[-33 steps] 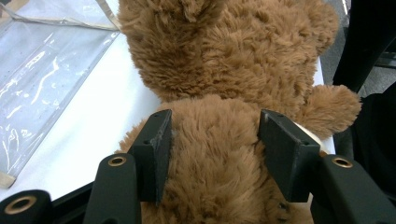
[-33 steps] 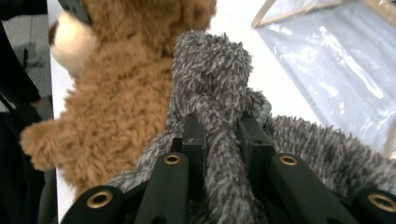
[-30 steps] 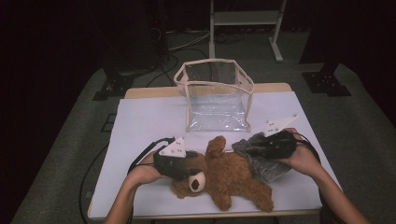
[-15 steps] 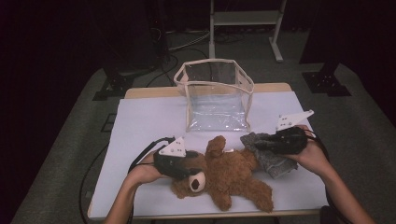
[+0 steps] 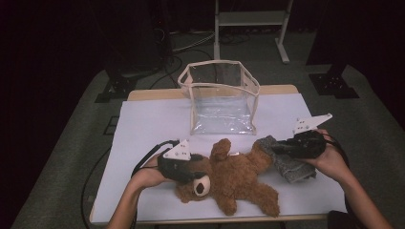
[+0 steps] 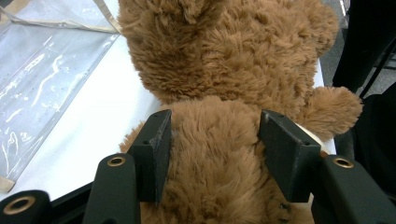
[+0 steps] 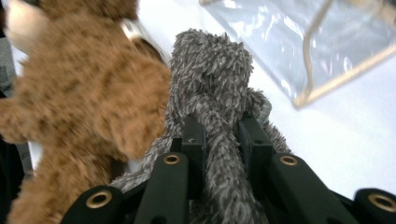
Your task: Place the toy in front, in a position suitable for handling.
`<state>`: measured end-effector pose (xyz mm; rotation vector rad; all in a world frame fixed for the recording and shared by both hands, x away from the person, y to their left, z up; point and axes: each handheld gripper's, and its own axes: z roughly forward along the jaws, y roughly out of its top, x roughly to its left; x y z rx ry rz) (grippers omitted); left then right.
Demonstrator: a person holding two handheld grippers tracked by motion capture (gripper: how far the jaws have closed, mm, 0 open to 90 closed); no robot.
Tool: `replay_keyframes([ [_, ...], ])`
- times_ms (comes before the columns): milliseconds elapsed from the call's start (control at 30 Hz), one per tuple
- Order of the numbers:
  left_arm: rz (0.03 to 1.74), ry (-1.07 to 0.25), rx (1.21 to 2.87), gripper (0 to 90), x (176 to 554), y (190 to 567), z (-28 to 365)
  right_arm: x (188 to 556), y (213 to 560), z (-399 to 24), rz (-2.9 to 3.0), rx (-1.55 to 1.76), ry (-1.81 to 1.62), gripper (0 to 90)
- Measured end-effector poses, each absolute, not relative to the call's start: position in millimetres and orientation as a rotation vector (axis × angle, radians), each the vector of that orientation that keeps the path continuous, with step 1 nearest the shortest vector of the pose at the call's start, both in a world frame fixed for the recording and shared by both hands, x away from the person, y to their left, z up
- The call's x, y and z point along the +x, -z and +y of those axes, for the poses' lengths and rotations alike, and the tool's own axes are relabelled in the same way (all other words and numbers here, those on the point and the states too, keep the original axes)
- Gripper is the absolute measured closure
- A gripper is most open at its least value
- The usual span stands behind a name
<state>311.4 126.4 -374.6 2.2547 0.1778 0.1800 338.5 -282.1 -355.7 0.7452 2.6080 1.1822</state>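
**Both grippers closed on soft things**

Left gripper point(image 5: 184, 168) clamps the head of the brown teddy bear point(image 5: 234, 179), which lies on the white table point(image 5: 148, 124). Right gripper point(image 7: 223, 135) pinches a fold of the grey fluffy cloth point(image 7: 210, 74), just beside the bear's leg, near the clear bag point(image 5: 220, 98).

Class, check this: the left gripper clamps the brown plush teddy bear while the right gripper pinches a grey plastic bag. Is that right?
Not quite. The right gripper pinches a grey fuzzy cloth, not a plastic bag, as the right gripper view shows. The left gripper does clamp the brown plush teddy bear.
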Motion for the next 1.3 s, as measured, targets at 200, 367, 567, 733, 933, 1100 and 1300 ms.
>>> replay_keyframes([
  [200, 0.182, -0.178, 2.249, 44.6, 311, 375, 126, 342, 345, -252, 2.627, 0.643, -1.184, 74.5],
  [367, 0.176, -0.184, 2.254, 44.6, 310, 375, 127, 356, 354, -230, 2.672, 0.617, -1.157, 74.6],
  [567, 0.188, -0.18, 2.246, 44.6, 311, 375, 127, 364, 371, -250, 2.686, 0.718, -1.142, 74.5],
  [733, 0.186, -0.175, 2.249, 44.6, 312, 375, 127, 357, 372, -271, 2.651, 0.774, -1.171, 74.5],
  [933, 0.191, -0.172, 2.245, 44.2, 312, 376, 126, 338, 358, -261, 2.644, 0.66, -1.241, 74.5],
  [1100, 0.19, -0.166, 2.247, 44.2, 312, 376, 127, 330, 358, -239, 2.686, 0.558, -1.273, 74.5],
  [1300, 0.193, -0.168, 2.243, 44.3, 312, 376, 128, 332, 368, -252, 2.68, 0.604, -1.283, 74.3],
])
